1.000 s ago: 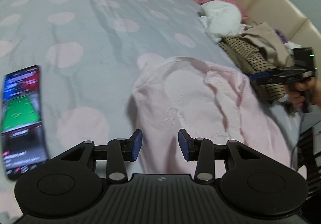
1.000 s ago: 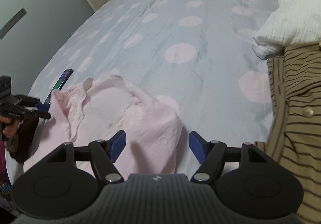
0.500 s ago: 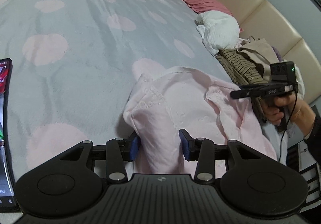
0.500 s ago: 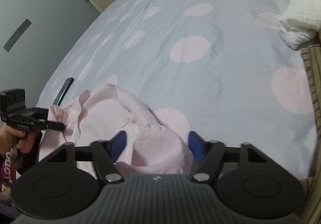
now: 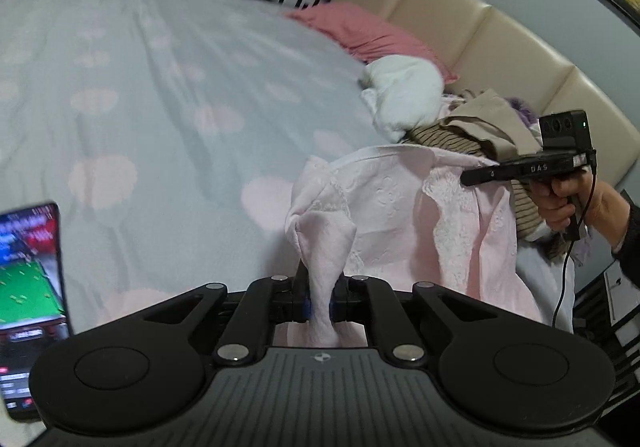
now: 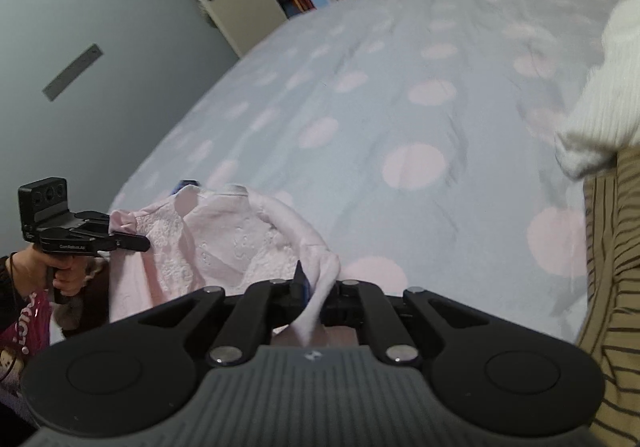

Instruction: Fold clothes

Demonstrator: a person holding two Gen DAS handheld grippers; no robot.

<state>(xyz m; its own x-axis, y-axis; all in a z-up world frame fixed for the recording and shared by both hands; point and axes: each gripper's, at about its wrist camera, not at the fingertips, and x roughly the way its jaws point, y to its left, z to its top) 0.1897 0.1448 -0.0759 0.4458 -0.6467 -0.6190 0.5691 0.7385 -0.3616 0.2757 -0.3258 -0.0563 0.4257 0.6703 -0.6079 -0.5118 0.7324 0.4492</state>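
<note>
I had both grippers clenched on the pink garment (image 5: 392,207), my left gripper (image 5: 320,303) pinching one bunched edge and my right gripper (image 6: 316,295) another, with the cloth raised off the bedspread (image 5: 160,119). It looked light, limp and lacy, so I judged gripping at its hemmed edges safest.

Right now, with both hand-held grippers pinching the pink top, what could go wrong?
1. The left hand-held gripper and right hand-held gripper each hold only a thin bunch of the pink lace top, so an edge may slip out.
2. The smartphone lies beside the top; swinging fabric could knock it.
3. The striped garment pile sits close and might get dragged along.
</note>
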